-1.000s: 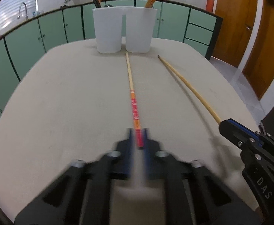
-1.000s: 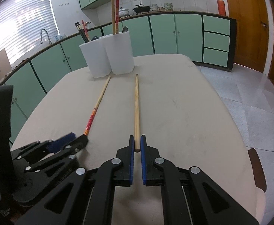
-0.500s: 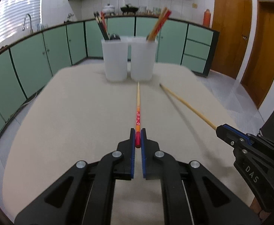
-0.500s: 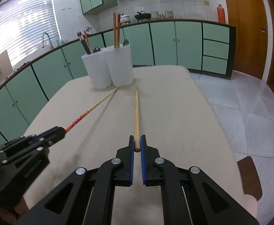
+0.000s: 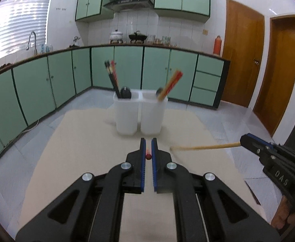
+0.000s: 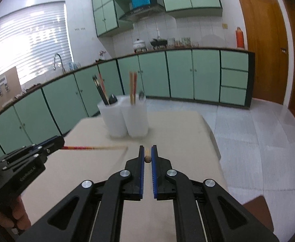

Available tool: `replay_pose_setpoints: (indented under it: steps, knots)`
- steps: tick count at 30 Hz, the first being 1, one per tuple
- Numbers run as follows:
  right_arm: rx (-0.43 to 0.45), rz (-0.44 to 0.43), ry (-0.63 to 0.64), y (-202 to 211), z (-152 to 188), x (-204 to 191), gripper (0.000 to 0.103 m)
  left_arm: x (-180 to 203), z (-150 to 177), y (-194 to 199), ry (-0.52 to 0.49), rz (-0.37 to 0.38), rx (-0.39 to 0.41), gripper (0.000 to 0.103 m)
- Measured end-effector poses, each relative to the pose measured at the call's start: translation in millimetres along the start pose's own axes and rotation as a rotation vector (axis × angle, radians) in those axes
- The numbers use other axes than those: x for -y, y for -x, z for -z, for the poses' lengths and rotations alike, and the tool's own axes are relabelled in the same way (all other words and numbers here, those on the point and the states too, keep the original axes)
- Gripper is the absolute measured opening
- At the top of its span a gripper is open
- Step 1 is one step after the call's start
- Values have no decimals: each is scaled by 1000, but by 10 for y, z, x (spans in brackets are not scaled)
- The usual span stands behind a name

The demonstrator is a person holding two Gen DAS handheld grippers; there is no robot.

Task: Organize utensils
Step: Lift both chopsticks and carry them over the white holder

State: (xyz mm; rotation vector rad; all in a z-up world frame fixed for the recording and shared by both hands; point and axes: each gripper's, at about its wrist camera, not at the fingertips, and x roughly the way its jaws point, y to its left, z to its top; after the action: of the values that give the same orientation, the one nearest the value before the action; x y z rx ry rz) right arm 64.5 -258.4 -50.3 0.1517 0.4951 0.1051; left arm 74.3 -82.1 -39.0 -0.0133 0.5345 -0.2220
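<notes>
Your left gripper point(image 5: 148, 148) is closed on the red-ended chopstick point(image 6: 91, 147), pinching its red butt between the blue pads; in the left wrist view you see it end-on, and in the right wrist view it runs level above the table point(image 5: 76, 151), blurred toward its pale tip. Your right gripper point(image 6: 147, 155) is closed on the plain chopstick point(image 5: 205, 146), its butt clamped between the pads, and the shaft shows in the left wrist view extending sideways above the table, blurred at the tip. Both chopsticks are clear of the table surface. The holder point(image 5: 140, 114), a white two-cup container, stands upright on the table ahead of both grippers. Its left cup point(image 6: 112, 119) holds dark chopsticks point(image 5: 112, 78) and a dark spoon point(image 5: 125, 92). Its right cup point(image 6: 136, 118) holds red-ended chopsticks point(image 5: 170, 84) and a second spoon point(image 5: 159, 92). Green cabinets point(image 5: 46, 80) line the walls behind.
</notes>
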Motion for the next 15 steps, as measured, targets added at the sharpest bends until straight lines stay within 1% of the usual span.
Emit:
replay_pose_setpoints:
  steps: [5, 8, 12, 15]
  knots:
    - [29, -47, 29, 45, -365, -66, 7, -10, -279, 31, 1, 23, 33, 5]
    - [25, -65, 66, 13, -546, -125, 7, -27, -445, 37, 2, 44, 40, 4]
    - [24, -86, 110, -11, -709, -205, 7, -77, -629, 43, 18, 74, 36, 4]
    - [28, -108, 126, -23, -801, -252, 7, -91, -695, 72, 16, 84, 43, 4]
